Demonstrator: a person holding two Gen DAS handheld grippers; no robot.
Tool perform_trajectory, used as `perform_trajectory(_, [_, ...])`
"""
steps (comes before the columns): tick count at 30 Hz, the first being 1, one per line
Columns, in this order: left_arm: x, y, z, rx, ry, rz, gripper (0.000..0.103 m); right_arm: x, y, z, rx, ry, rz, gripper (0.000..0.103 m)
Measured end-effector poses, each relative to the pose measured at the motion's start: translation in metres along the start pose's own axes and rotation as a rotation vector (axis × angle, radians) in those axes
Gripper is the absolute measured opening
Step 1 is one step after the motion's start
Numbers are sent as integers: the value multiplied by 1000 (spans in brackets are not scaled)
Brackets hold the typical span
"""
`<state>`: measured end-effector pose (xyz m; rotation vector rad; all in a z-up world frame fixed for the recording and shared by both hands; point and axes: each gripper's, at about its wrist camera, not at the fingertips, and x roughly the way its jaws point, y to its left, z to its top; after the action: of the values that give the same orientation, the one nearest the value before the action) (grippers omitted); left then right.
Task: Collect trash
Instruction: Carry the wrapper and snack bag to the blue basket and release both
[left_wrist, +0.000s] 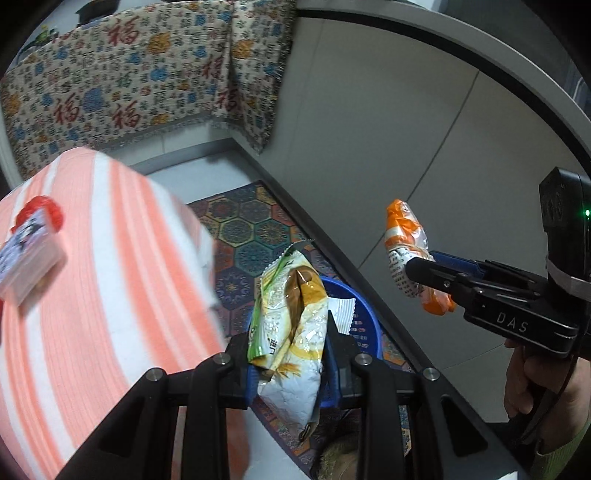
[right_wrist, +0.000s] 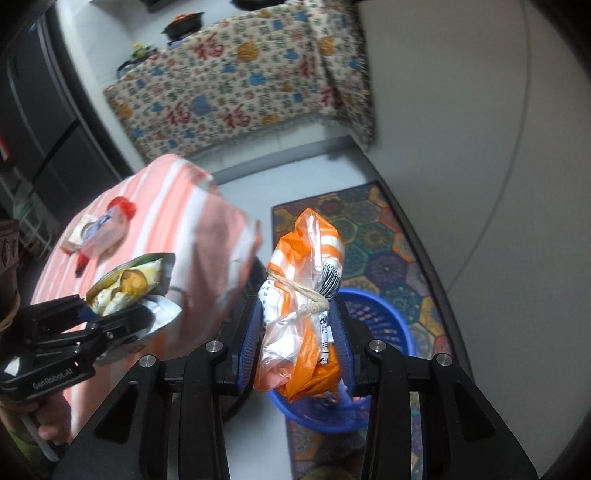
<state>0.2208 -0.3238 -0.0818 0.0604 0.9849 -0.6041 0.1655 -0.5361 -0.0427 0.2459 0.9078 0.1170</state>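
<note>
Both sets of tongs are carrying trash over the blue basket (right_wrist: 373, 325), which stands on a patterned mat (right_wrist: 373, 229) on the floor beside the striped worktop (right_wrist: 177, 206). The left tongs (left_wrist: 290, 354) are clamped on a green and yellow snack wrapper (left_wrist: 291, 306); the right tongs (right_wrist: 299, 350) are clamped on an orange and white plastic bag (right_wrist: 306, 295) tied at its waist with a rubber band. Both pieces look light, soft and crinkly (foil and film of this kind tend to slide between pads), so a hold across the middle, near the tie on the bag, seems safest. On the worktop lies a red-capped bottle (right_wrist: 107, 229), not yet collected. The basket's contents are mostly hidden behind the held items, apart from a white scrap seen from the left wrist; the print on the wrapper is too small to read.
</note>
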Motion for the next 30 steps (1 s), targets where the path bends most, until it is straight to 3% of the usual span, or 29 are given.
perform_trajectory(7, [40,-22,5,36,37,-23,29,5,-27,1,58,24,-11,38])
perform_trajectory(18, [70,-35,6,85,44,-49,30,10,-43,2,118,21,-11,42])
perform_trajectory(19, [74,-36,6,92,39,-68,36,9,-44,3,125,13,-12,47])
perform_trajectory(20, [74,-36,4,95,37,-72,53,9,-45,3,131,6,-9,52])
perform_trajectory(22, [77,-39,4,105,17,-65,64,5,-45,4,142,-19,-10,58])
perform_trajectory(30, [62,-38,0,96,-12,-10,65,-10,-41,12,133,-88,-31,65])
